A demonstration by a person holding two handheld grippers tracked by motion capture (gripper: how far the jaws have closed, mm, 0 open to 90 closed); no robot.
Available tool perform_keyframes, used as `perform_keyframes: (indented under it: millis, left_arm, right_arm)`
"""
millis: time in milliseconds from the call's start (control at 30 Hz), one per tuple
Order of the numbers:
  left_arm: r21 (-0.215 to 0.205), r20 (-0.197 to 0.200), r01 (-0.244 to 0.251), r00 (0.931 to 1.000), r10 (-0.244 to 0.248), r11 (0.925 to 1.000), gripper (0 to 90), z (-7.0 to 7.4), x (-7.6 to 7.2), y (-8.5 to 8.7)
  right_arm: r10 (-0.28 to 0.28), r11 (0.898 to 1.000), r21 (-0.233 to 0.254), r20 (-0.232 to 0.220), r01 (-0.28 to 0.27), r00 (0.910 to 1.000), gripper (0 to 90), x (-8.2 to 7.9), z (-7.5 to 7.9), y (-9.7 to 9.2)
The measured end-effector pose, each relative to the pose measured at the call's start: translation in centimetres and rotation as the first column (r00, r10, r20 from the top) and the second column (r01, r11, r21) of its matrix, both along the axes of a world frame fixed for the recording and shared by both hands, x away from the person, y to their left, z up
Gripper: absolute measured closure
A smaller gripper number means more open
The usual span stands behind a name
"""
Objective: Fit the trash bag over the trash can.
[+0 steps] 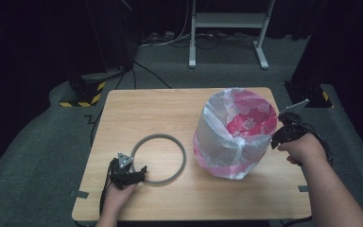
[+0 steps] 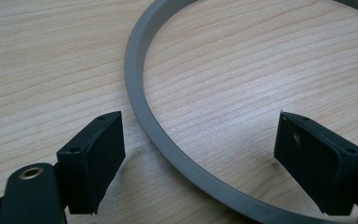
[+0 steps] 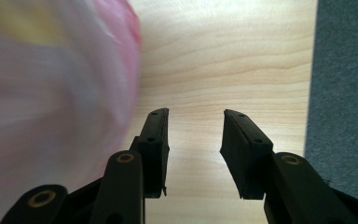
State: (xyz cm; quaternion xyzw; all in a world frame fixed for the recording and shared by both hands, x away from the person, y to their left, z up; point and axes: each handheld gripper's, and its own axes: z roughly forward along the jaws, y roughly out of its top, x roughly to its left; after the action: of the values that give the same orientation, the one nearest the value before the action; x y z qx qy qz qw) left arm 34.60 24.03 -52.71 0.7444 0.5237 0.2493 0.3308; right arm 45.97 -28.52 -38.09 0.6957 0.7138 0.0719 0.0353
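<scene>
Straddling the grey ring's [image 2: 142,109] near edge on the table [image 1: 137,109], the left gripper [image 2: 200,154] had its jaws spread wide; the right gripper [image 3: 194,140], parted and empty, hovered beside the bagged bin [image 1: 234,132].

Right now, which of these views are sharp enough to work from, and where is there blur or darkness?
Left gripper view: sharp; wood grain and the grey ring read clearly between the open jaws. Right gripper view: the bin bag at left is a pink-white blur, while the table is clear. High view: table evenly lit, surroundings dark, image somewhat soft.
</scene>
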Motion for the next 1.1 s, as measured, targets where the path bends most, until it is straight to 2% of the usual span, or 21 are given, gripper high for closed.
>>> perform_keyframes:
  millis: [33,67,100,133,167,200,267,300,333,367,433,500,567,600,667,700,800,933,1000,1033,1100]
  left_arm:
    - [0.002,-0.001,0.000,1.0000,0.000,1.0000,16.2,0.0,0.0,0.0]
    - [0.002,-0.001,0.000,1.0000,0.000,1.0000,16.2,0.0,0.0,0.0]
    - [0.004,-0.001,0.000,1.0000,0.000,1.0000,16.2,0.0,0.0,0.0]
    - [0.005,-0.003,0.002,1.0000,-0.002,1.0000,16.2,0.0,0.0,0.0]
    - [0.008,-0.006,0.005,1.0000,-0.005,0.9999,16.2,0.0,0.1,-0.1]
    - [0.008,-0.006,0.005,1.0000,-0.005,0.9999,16.2,0.0,0.1,-0.1]
    - [0.003,-0.012,0.005,0.9999,-0.005,1.0000,16.2,0.0,0.1,-0.1]
    - [0.005,-0.014,0.007,0.9999,-0.007,1.0000,16.2,0.0,0.1,0.0]
    - [0.005,-0.014,0.007,0.9999,-0.007,1.0000,16.2,0.0,0.1,0.0]
    - [0.003,-0.014,0.003,0.9999,-0.003,1.0000,16.2,0.0,0.1,0.0]
    - [0.004,-0.017,0.001,0.9999,0.000,1.0000,16.2,0.0,0.1,-0.1]
    - [0.006,-0.020,0.001,0.9998,-0.001,1.0000,16.2,0.0,0.1,-0.1]
    - [0.008,-0.022,-0.001,0.9998,0.001,1.0000,16.3,0.0,0.1,0.0]
    - [0.008,-0.022,-0.001,0.9998,0.001,1.0000,16.5,0.0,0.1,0.0]
    - [0.003,-0.034,0.002,0.9994,-0.002,1.0000,16.4,-0.1,0.2,0.0]
    - [0.003,-0.037,0.004,0.9993,-0.004,1.0000,16.4,-0.1,0.2,0.1]
    - [0.005,-0.038,0.001,0.9993,-0.001,1.0000,14.6,-0.1,0.3,0.2]
    - [-0.015,-0.041,-0.018,0.9990,0.018,0.9997,14.8,-0.1,0.3,0.3]
    - [-0.014,-0.042,-0.016,0.9990,0.016,0.9998,15.0,-0.1,0.3,0.4]
    - [-0.020,-0.042,-0.021,0.9989,0.020,0.9996,15.3,-0.1,0.3,0.4]
    - [-0.021,-0.040,-0.029,0.9988,0.028,0.9994,16.5,-0.1,0.2,0.5]
  right_arm:
    - [-0.007,1.000,0.003,0.001,0.007,1.0000,59.4,-0.1,-1.8,-0.3]
    - [-0.007,1.000,0.003,0.001,0.007,1.0000,59.4,-0.1,-1.8,-0.3]
    - [-0.022,0.999,0.024,0.001,0.022,0.9998,58.2,-0.3,-3.6,-0.7]
    - [-0.022,0.999,0.024,0.001,0.022,0.9998,58.2,-0.3,-3.6,-0.7]
    - [-0.036,0.998,0.046,0.000,0.036,0.9993,57.3,-0.5,-5.3,-1.0]
    - [-0.035,0.998,0.047,0.003,0.035,0.9994,57.3,-0.6,-6.1,-1.2]
    - [-0.041,0.998,0.047,0.005,0.041,0.9991,57.4,-0.7,-6.9,-1.3]
    - [-0.049,0.997,0.062,0.025,0.047,0.9985,56.4,-1.1,-8.1,-1.4]
    - [-0.049,0.997,0.062,0.025,0.047,0.9985,56.4,-1.1,-8.1,-1.4]
    - [-0.044,0.997,0.064,0.073,0.039,0.9964,55.9,-1.6,-9.1,-1.4]
    - [-0.024,0.999,0.047,0.112,0.019,0.9934,55.6,-2.3,-10.0,-1.1]
    - [0.010,1.000,0.009,0.185,-0.012,0.9827,53.9,-3.1,-10.3,-0.6]
    - [0.025,0.999,0.017,0.252,-0.030,0.9674,49.9,-3.8,-10.7,-0.3]
    - [0.025,0.999,0.017,0.252,-0.030,0.9674,49.9,-3.8,-10.7,-0.3]
    - [0.096,0.995,-0.062,0.371,-0.078,0.9237,42.3,-4.6,-11.5,0.0]
    - [0.125,0.991,-0.090,0.424,-0.096,0.8968,42.3,-4.9,-11.8,0.1]
    - [0.136,0.991,-0.074,0.516,-0.114,0.8457,44.9,-5.0,-12.3,0.2]
    - [0.126,0.990,-0.038,0.657,-0.135,0.7435,48.6,-4.7,-11.9,0.7]
    - [0.145,0.986,-0.051,0.716,-0.156,0.6829,49.6,-4.6,-11.7,1.0]
    - [0.148,0.985,-0.051,0.734,-0.163,0.6626,52.7,-4.6,-11.6,1.1]
    - [0.146,0.984,-0.048,0.759,-0.170,0.6346,55.4,-4.4,-11.6,1.0]
